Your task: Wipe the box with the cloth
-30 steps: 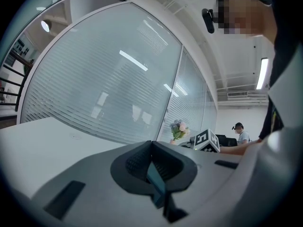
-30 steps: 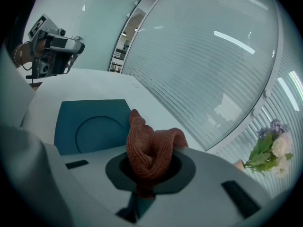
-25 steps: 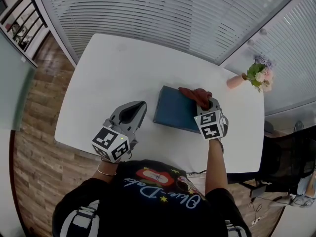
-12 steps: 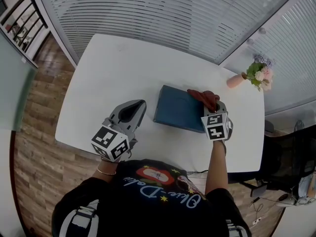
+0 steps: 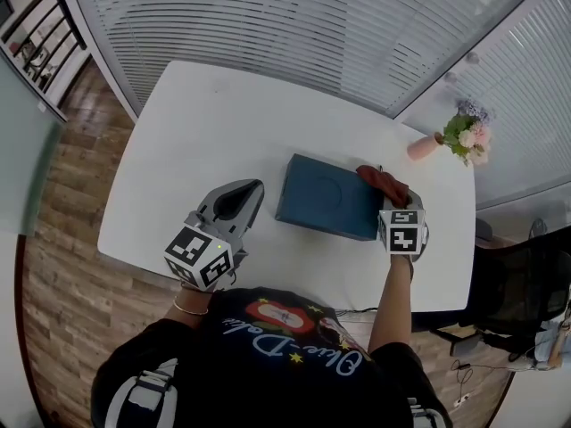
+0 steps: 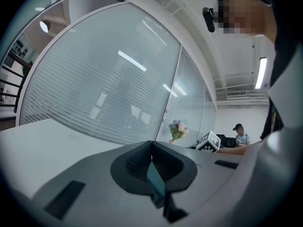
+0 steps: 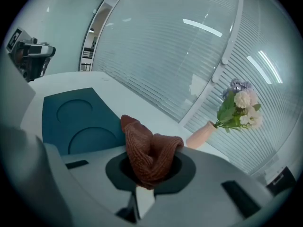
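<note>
Right tongs (image 5: 393, 200) clenched on a bunched reddish-brown knit cloth (image 5: 382, 182), held at the right edge of the dark-blue box (image 5: 326, 196). Box lies flat approx mid white table (image 5: 205, 114), its top showing two round recesses. Left tongs (image 5: 239, 196) are just left of the box, not touching it, tips closed together w/ nothing btwn them. Pink vase w/ flowers (image 5: 451, 139) stands nr the table's far right corner, apart from the box.
</note>
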